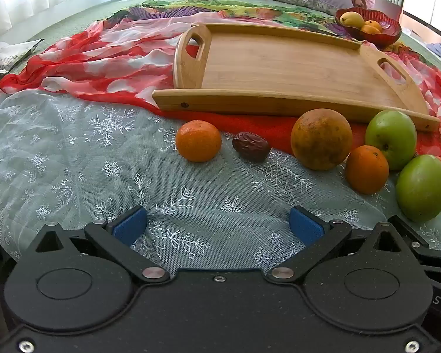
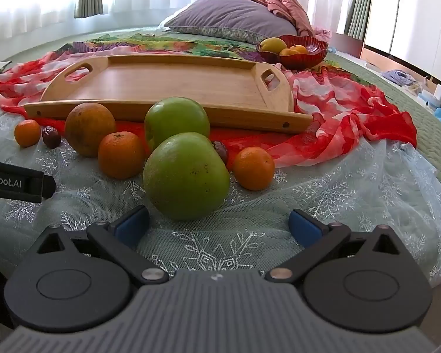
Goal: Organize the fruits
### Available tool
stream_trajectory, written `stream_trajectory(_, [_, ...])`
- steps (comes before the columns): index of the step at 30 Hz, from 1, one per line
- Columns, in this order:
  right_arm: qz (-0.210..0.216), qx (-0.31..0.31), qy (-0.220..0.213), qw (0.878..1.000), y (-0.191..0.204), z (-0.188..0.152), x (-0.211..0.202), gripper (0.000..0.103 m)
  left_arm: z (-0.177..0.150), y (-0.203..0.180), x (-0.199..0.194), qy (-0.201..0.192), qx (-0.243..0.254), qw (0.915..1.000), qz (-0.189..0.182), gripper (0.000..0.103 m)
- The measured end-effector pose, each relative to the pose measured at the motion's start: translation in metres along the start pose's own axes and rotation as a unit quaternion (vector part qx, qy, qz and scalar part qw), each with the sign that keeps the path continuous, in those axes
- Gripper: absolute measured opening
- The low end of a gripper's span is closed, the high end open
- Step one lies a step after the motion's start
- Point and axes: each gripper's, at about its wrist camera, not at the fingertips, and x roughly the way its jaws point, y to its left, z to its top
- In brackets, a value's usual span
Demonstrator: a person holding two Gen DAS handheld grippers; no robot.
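— Fruit lies loose on the pale snowflake-patterned net cloth [image 2: 352,194], just this side of the long bamboo serving tray with cut-out handles [image 2: 173,85], which we see bare.

— From our left gripper [image 1: 217,226], blue pads spread wide with nothing between them, we look at a small orange mandarin [image 1: 198,140] on the left, a wrinkled dark red date [image 1: 250,146] just right of it, then a large brown-speckled orange [image 1: 321,139].

— Our right gripper [image 2: 219,226] stands just as wide, holding nothing. A big round green apple [image 2: 186,175] sits nearest it, just beyond the left pad, and a second green apple [image 2: 178,119] is behind that, close to the tray's near rail.

— A second mandarin [image 2: 121,154] touches the speckled orange, left of the apples.

— A third mandarin [image 2: 253,168] lies to their right, with another dark date [image 2: 221,150] half hidden behind the near apple.

— Far right, a dark red ribbed bowl [image 2: 308,53] holds yellow and orange fruit, beside a grey-purple pillow [image 2: 229,14].
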Motion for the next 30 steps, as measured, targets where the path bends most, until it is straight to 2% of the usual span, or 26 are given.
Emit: stream_trajectory(30, [-0.002, -0.002, 0.000, 1.000, 0.0000, 0.0000, 0.0011, 0.103, 0.0000, -0.0002, 0.0002, 0.001, 0.002, 1.0000, 0.002, 0.103])
